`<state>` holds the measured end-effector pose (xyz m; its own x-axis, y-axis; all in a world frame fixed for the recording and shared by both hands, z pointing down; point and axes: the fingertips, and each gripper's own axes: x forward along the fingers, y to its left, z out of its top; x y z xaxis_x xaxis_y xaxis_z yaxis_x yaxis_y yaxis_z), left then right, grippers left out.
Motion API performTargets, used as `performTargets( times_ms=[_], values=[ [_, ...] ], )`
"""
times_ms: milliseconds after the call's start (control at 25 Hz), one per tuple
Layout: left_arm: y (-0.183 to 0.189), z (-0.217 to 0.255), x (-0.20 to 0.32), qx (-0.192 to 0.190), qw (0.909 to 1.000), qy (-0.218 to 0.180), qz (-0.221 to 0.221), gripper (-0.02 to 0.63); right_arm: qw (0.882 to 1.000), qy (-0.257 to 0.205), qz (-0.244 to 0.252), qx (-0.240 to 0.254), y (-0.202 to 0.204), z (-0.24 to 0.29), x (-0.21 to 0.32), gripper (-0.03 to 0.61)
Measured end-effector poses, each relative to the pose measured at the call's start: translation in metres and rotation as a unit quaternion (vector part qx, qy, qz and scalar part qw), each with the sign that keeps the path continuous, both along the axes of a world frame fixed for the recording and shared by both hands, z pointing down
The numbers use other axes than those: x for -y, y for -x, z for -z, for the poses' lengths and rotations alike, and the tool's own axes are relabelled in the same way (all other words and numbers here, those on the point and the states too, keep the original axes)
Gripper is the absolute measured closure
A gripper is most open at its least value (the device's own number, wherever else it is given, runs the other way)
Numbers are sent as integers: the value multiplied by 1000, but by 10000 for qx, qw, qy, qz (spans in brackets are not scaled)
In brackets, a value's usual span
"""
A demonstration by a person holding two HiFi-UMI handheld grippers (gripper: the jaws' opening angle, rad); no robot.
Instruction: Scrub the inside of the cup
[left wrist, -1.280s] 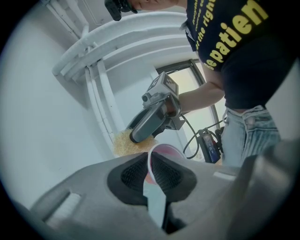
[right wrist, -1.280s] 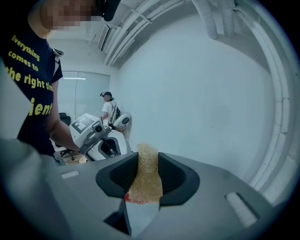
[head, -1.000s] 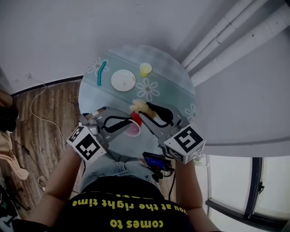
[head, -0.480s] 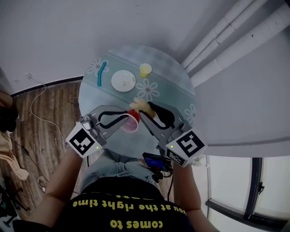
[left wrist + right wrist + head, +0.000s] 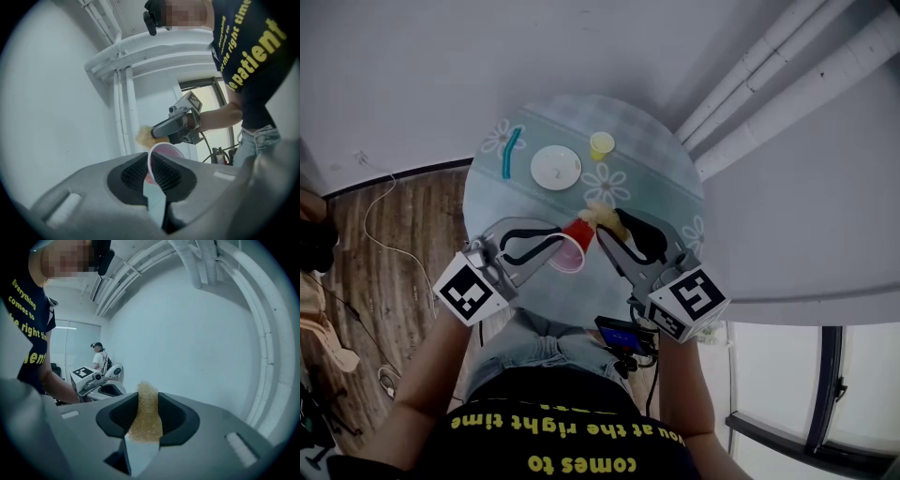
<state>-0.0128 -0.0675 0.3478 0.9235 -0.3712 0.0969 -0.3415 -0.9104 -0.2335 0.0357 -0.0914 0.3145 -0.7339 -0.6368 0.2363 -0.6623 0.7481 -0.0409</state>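
Left gripper (image 5: pixel 557 247): jaws narrow, clamped on the rim of the red cup (image 5: pixel 573 247). The cup is held tilted over the six o'clock side of the round table (image 5: pixel 675 178).
Right gripper (image 5: pixel 603 228): jaws pinching a yellow sponge (image 5: pixel 596 215), just beside the cup at its two o'clock.
On the table: white plate (image 5: pixel 555 166) at eleven o'clock, small yellow vessel (image 5: pixel 601 143) at twelve, teal stick (image 5: pixel 512 150) at ten.
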Motion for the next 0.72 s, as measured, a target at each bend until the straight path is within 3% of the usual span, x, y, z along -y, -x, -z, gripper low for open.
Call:
performTargets(
  times_ms=[720],
  values=[
    [10, -1, 11, 188, 9995, -154, 182, 586, 9997, 28, -258, 7, -22, -5, 6, 442]
  ],
)
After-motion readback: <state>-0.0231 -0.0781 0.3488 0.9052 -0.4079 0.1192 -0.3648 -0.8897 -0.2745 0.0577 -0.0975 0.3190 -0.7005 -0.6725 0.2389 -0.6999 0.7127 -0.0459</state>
